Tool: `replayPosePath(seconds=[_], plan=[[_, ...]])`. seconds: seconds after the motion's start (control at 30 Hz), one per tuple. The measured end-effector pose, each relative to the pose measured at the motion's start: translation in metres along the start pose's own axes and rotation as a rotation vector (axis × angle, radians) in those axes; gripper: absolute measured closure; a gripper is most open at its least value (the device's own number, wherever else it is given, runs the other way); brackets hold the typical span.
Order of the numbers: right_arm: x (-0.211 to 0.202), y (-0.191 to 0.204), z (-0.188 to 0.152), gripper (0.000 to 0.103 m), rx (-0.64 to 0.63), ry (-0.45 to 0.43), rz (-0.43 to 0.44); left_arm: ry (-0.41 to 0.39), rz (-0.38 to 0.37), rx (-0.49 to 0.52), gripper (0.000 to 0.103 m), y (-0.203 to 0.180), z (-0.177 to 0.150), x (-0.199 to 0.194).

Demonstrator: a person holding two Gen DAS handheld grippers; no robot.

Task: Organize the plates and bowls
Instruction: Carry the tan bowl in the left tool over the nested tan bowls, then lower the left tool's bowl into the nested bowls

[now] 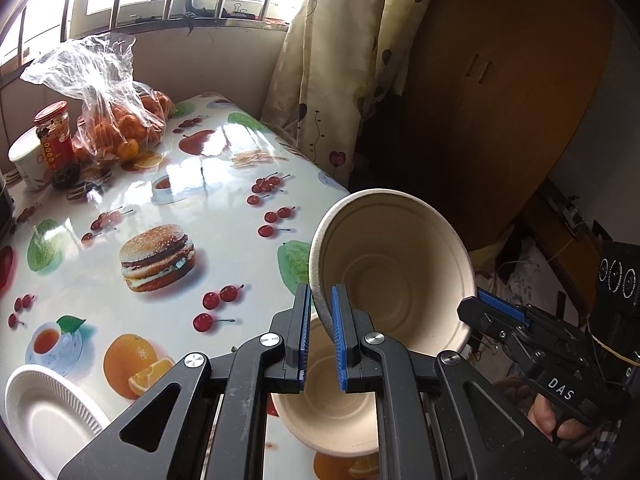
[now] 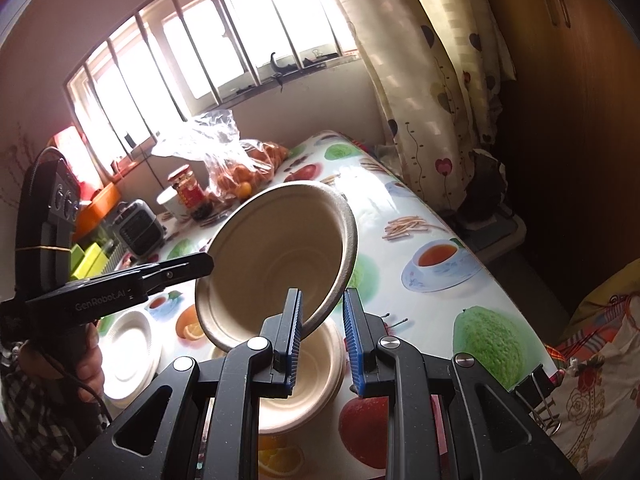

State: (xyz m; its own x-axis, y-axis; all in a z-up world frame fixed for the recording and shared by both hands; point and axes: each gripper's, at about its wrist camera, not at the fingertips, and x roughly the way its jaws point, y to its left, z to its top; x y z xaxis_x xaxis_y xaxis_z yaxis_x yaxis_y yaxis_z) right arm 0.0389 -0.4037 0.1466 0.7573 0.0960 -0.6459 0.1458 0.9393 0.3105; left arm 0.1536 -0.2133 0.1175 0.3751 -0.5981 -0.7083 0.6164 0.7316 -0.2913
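A beige paper bowl (image 1: 396, 276) is held tilted in the air over the table, gripped on opposite sides of its rim. My left gripper (image 1: 320, 328) is shut on its near-left rim. My right gripper (image 2: 320, 332) straddles the other rim, which touches only its left pad; it shows in the left wrist view at the bowl's right edge (image 1: 486, 306). The bowl (image 2: 276, 264) hangs above a second beige bowl (image 1: 328, 408) (image 2: 304, 384) resting on the table. A white paper plate (image 1: 48, 416) (image 2: 130, 354) lies to the left.
The table (image 1: 192, 184) has a glossy fruit-print cloth. At its far end stand a bag of oranges (image 1: 120, 120), a red-lidded jar (image 1: 56, 140) and a white cup (image 1: 26, 160). A small fan (image 2: 138, 228) stands at left. A curtain (image 1: 332, 60) and wooden wardrobe (image 1: 500, 80) flank the right.
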Motion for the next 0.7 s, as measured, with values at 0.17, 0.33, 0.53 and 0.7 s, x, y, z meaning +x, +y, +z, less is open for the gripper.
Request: replayPosePath(seconds=[0.17,0.33,0.53,0.7], plan=[[-0.001,0.002,-0.008,0.083,0.003,0.011,0.000,0.011,-0.001,-0.012,0.092,0.002,-0.010,-0.001],[0.000,0.003,-0.015,0.083,0.008,0.022,-0.001,0.019,-0.003,-0.022,0.092,0.004,-0.019,-0.002],[0.002,0.004,-0.021,0.083,0.014,0.034,0.008,0.020,0.002,-0.031,0.092,0.005,-0.026,-0.005],[0.007,0.004,-0.029,0.083,0.019,0.053,0.012,0.032,0.005,-0.052,0.092,0.010,-0.033,-0.004]])
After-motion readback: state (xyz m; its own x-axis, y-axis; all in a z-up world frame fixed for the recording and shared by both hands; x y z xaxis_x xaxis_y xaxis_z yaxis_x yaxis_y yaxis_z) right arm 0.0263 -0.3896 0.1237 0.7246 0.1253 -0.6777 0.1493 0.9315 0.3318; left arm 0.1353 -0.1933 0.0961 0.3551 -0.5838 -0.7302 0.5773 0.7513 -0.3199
